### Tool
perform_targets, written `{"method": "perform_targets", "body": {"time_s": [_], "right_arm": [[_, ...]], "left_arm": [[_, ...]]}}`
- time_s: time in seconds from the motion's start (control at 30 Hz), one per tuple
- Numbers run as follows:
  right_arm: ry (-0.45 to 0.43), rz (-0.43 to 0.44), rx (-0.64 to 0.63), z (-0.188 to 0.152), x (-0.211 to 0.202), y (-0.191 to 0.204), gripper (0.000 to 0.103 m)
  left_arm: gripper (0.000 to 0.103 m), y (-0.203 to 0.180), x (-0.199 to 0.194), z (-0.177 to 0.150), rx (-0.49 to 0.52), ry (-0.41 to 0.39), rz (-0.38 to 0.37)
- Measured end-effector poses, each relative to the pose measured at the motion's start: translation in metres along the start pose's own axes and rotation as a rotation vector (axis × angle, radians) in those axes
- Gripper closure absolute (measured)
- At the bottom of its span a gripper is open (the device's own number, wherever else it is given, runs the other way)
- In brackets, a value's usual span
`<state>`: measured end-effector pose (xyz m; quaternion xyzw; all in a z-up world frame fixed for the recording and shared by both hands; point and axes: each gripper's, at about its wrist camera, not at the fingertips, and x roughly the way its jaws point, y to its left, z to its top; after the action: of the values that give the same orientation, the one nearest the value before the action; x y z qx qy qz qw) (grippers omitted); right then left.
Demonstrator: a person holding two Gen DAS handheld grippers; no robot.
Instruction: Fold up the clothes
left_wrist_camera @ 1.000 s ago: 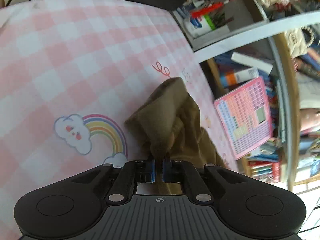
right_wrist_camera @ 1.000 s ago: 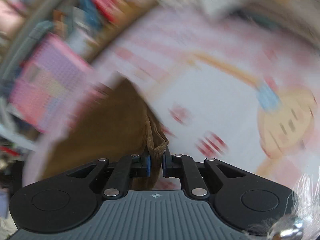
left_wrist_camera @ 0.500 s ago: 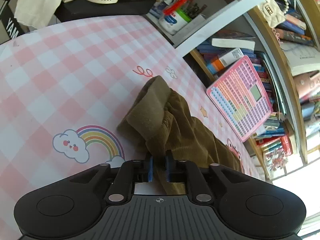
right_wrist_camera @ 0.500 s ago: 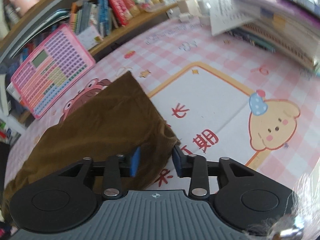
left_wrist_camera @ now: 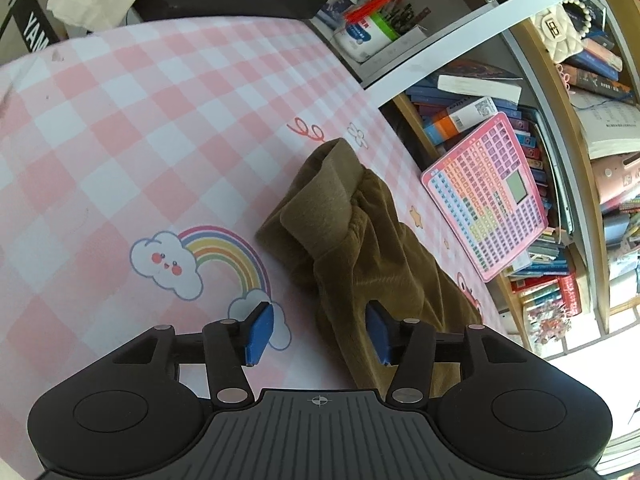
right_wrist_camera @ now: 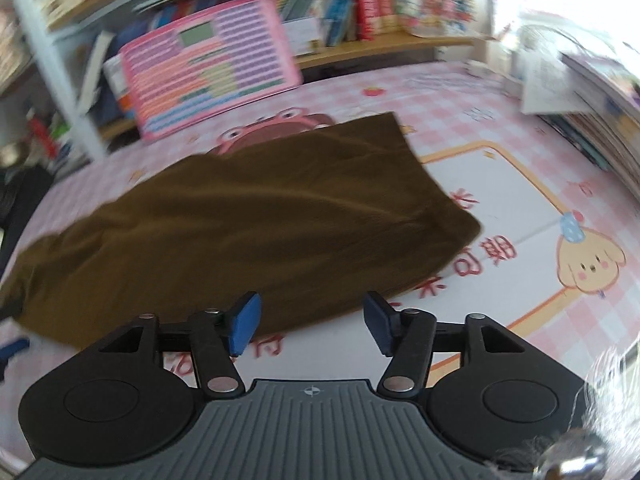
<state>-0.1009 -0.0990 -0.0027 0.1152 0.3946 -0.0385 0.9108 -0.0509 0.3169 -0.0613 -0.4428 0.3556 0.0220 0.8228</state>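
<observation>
Left gripper [left_wrist_camera: 318, 330]: jaws wide apart, holding nothing; the brown garment [left_wrist_camera: 360, 256] lies between and ahead of them on the pink checked counter [left_wrist_camera: 160, 128], cuff end bunched. Right gripper [right_wrist_camera: 310, 322]: jaws also wide apart, empty, just short of the garment's near edge. The garment lies flat beside the pink keyboard toy [right_wrist_camera: 208, 64].
</observation>
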Motion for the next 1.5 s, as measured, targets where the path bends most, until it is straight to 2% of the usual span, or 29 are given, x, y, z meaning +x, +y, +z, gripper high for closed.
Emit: {"method": "perform_targets", "body": {"time_s": [0.13,0.43,0.67,0.87,1.07,1.3,1.43,1.5], "right_arm": [[0.009,0.01,-0.075,-0.005,-0.001,0.016,0.042],[0.018,0.025,-0.173,-0.012,-0.005,0.034,0.036],[0.032,0.03,-0.235,-0.012,0.004,0.046,0.035],[0.006,0.058,-0.276,0.014,0.036,0.089,0.035],[-0.056,0.082,-0.417,0.033,0.073,0.142,0.035],[-0.101,0.067,-0.484,0.055,0.118,0.182,0.036],[-0.111,0.057,-0.513,0.064,0.143,0.201,0.036],[-0.073,0.059,-0.529,0.063,0.155,0.206,0.034]], "left_arm": [[0.05,0.005,0.003,0.001,-0.062,0.013,-0.02],[0.048,0.006,-0.005,-0.006,-0.043,0.011,-0.005],[0.048,0.006,0.007,0.003,-0.086,-0.002,-0.021],[0.048,0.004,0.021,0.008,-0.187,-0.015,-0.041],[0.048,0.007,0.028,0.009,-0.291,-0.058,-0.05],[0.049,0.009,0.029,0.006,-0.39,-0.098,-0.047],[0.048,0.01,0.029,0.004,-0.388,-0.107,-0.052],[0.047,0.01,0.029,0.003,-0.384,-0.111,-0.058]]}}
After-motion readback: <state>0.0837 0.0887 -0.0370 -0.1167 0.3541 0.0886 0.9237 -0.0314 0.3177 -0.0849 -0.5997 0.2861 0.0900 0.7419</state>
